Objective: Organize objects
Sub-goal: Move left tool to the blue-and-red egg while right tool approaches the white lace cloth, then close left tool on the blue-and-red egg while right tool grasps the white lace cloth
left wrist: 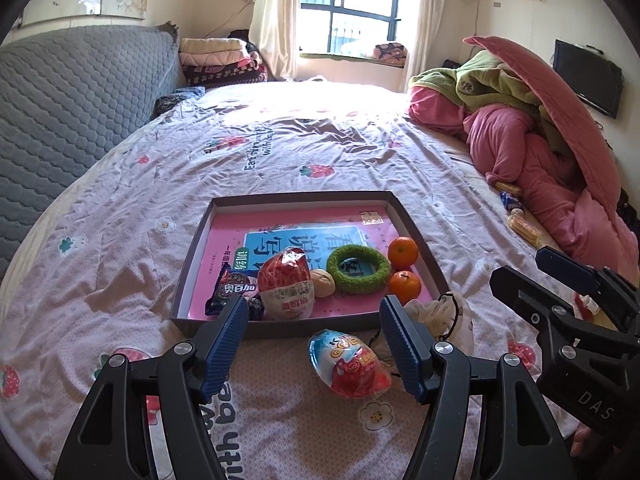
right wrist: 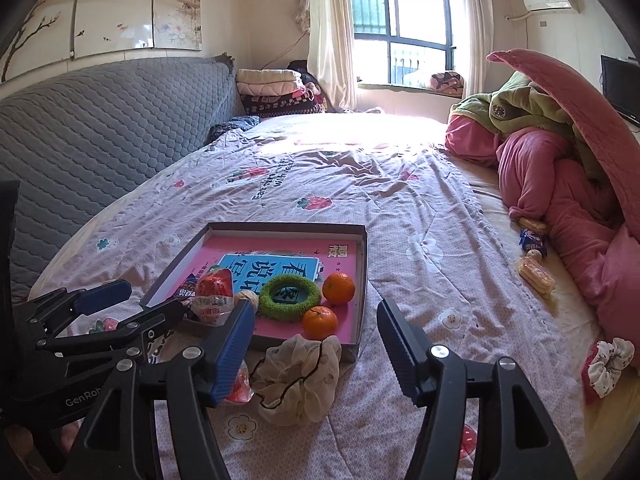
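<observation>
A shallow grey box (left wrist: 182, 276) (right wrist: 362, 276) lies on the bed. It holds a pink book, a red egg-shaped snack pack (left wrist: 285, 284) (right wrist: 214, 294), a dark cookie packet (left wrist: 232, 290), a beige ball (left wrist: 323, 283), a green ring (left wrist: 358, 268) (right wrist: 290, 296) and two oranges (left wrist: 404, 268) (right wrist: 339, 288). A blue and red egg-shaped pack (left wrist: 348, 362) lies on the sheet between the fingers of my open, empty left gripper (left wrist: 312, 344). A cream scrunchie (right wrist: 298, 376) (left wrist: 440, 316) lies in front of the box, just left of my open, empty right gripper (right wrist: 316, 354).
Wrapped snacks (right wrist: 534, 264) (left wrist: 520, 220) lie at the bed's right side beside a heap of pink and green quilts (left wrist: 532, 120). A floral scrunchie (right wrist: 608, 364) lies at the right. A grey padded headboard (right wrist: 100, 128) runs along the left.
</observation>
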Action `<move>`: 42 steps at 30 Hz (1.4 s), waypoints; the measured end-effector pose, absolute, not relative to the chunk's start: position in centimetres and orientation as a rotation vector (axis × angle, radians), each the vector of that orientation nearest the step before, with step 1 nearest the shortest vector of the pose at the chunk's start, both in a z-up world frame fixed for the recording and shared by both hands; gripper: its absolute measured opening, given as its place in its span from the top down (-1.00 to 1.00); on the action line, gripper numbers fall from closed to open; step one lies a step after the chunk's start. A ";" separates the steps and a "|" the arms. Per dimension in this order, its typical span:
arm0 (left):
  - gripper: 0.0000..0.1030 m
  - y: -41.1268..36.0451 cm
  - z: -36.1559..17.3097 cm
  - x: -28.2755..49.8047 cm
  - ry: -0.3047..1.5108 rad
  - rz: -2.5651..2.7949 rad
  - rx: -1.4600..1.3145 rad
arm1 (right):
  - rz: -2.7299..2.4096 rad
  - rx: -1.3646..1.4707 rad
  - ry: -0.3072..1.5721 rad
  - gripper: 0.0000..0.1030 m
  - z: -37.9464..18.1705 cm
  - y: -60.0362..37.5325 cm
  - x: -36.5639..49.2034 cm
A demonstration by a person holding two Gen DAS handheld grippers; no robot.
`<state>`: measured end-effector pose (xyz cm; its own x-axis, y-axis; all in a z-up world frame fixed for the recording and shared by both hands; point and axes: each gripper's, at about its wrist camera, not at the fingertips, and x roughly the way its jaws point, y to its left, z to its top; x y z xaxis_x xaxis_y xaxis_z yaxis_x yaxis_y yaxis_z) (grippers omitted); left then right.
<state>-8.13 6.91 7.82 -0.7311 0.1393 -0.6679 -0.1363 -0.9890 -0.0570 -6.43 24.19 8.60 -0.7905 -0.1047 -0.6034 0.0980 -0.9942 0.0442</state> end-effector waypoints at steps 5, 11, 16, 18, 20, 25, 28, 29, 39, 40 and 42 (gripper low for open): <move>-0.36 7.1 8.0 -7.2 0.010 2.789 -1.070 | -2.877 0.968 -0.003 -0.32 8.6 24.0 -5.5; -0.36 7.3 7.3 -6.8 0.004 2.765 -1.121 | -2.874 0.981 0.003 -0.34 7.9 23.9 -4.6; -0.36 7.6 6.7 -6.6 0.010 2.740 -1.153 | -2.869 1.003 0.028 -0.35 7.1 23.9 -4.2; -0.36 7.6 6.3 -6.7 0.002 2.727 -1.172 | -2.868 1.019 0.029 -0.35 6.6 24.0 -4.1; -0.36 7.8 5.9 -6.8 0.004 2.717 -1.188 | -2.864 1.029 0.027 -0.35 6.2 24.1 -4.1; -0.36 7.8 4.6 -7.5 -0.010 2.690 -1.248 | -2.851 1.073 0.038 -0.35 4.8 24.3 -4.3; -0.36 7.7 3.8 -8.0 -0.033 2.674 -1.275 | -2.840 1.100 0.043 -0.35 4.0 24.4 -4.5; -0.36 7.7 3.6 -8.1 -0.040 2.668 -1.282 | -2.835 1.107 0.042 -0.35 3.7 24.4 -4.6; -0.36 7.7 1.6 -9.9 -0.109 2.626 -1.349 | -2.808 1.173 0.043 -0.35 1.2 24.2 -6.0; -0.36 7.8 1.4 -10.1 -0.110 2.624 -1.354 | -2.807 1.183 0.051 -0.35 0.9 24.1 -6.2; -0.36 7.8 1.0 -10.5 -0.108 2.622 -1.362 | -2.802 1.200 0.059 -0.35 0.3 24.0 -6.6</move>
